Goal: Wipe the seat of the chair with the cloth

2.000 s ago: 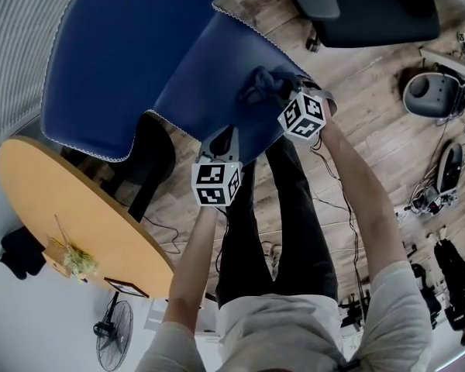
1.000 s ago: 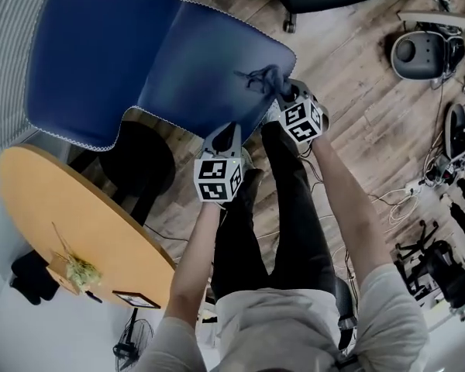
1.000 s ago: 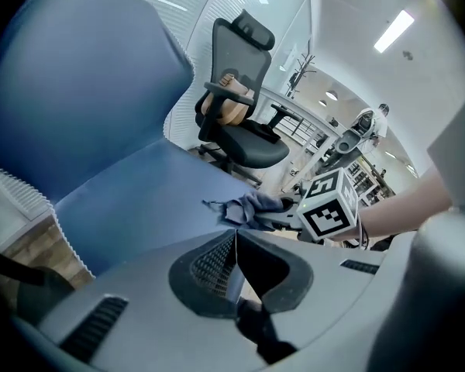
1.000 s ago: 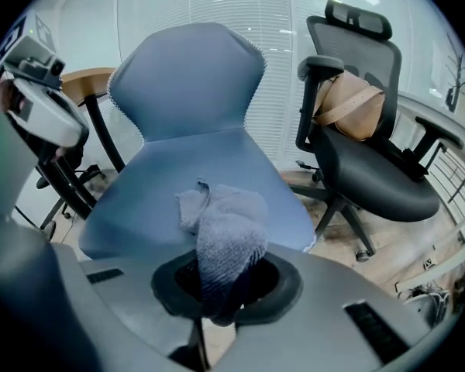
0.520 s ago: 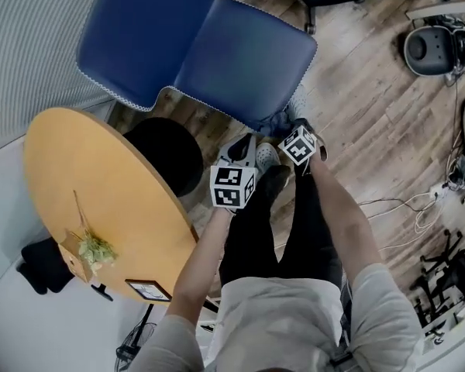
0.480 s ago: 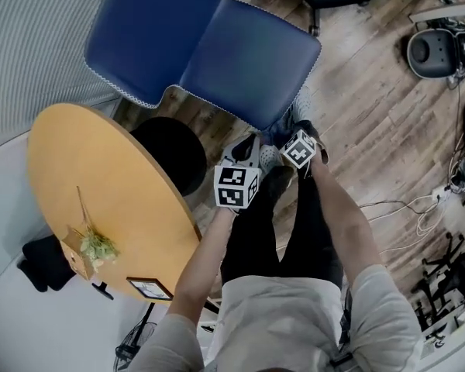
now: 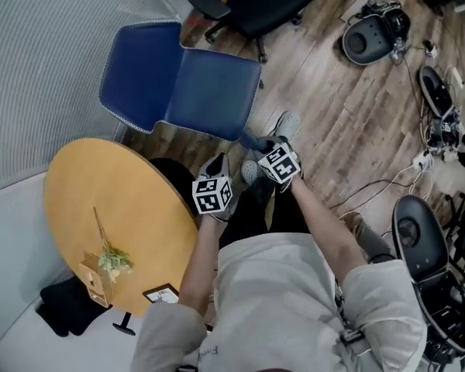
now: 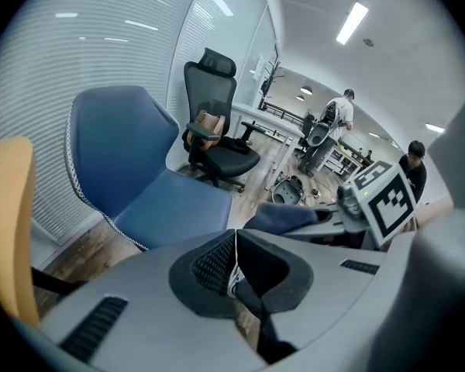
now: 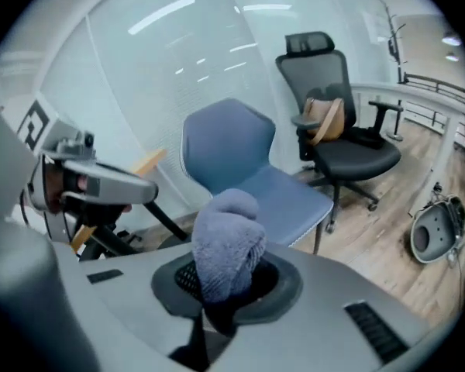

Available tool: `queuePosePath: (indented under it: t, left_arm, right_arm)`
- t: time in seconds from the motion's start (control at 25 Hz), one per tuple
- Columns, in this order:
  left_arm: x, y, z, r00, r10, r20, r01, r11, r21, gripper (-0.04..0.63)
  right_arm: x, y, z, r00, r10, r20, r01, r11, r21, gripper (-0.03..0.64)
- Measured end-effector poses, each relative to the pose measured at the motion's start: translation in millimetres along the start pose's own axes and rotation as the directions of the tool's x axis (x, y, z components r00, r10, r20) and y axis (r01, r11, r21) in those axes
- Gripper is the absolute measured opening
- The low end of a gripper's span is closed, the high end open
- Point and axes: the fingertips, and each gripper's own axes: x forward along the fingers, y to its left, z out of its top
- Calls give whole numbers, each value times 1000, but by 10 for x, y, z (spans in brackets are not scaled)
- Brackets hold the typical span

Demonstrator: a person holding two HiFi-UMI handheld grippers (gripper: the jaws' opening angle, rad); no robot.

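Right tool (image 7: 268, 152): jaws clamped on the cloth (image 9: 226, 242), which bunches up out of them in a soft blue-grey wad. The grip looks firm and no loose tail is showing.

Left tool (image 8: 234, 248): jaws pressed together with nothing between them. It is carried idle beside the right one.

Position: I stand at the front of the blue chair (image 7: 178, 91). Both tools are held close to my body, just off the front edge of the seat (image 7: 213, 103). The cloth is in the air, near that edge but not touching it. The round yellow tabletop (image 7: 101, 208) is on my left, and a black office chair (image 7: 256, 2) stands beyond the blue one.

Step in hand, as I judge it: the cloth is off the surface, so this is either a gap between passes or the end of the wipe. The seat shows no marks that would tell me which.

Next move, if more wiping is wanted: reach forward and lower the right tool until the wad lies flat on the seat. Keep the jaws shut and draw it across towards the front edge with light downward pressure. The left tool is free to steady the chair back if the chair shifts.
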Motion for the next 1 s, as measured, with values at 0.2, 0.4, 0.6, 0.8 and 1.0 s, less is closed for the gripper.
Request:
queuePosePath:
  t: [0.2, 0.4, 0.6, 0.8, 1.0]
  left_arm:
    - [-456, 44, 508, 994, 69, 86, -62, 995, -82, 28]
    - [-759, -244, 735, 986, 56, 158, -42, 995, -92, 28]
    - [-948, -191, 962, 979, 49, 199, -51, 999, 2, 28]
    - [-1038, -297, 842, 975, 28, 219, -26, 1000, -15, 28]
    - [-1171, -275, 721, 973, 23, 229, -20, 1000, -19, 28]
  right_arm:
    - [-794, 118, 810, 981, -76, 178, 67, 996, 58, 49]
    - [-1380, 374, 850, 968, -128, 217, 109, 989, 97, 49]
    - [-1415, 837, 754, 977, -98, 188, 115, 990, -78, 49]
    - [-1366, 837, 717, 977, -73, 199, 83, 996, -42, 49]
    - [-1359, 851, 854, 972, -79, 222, 88, 996, -31, 49]
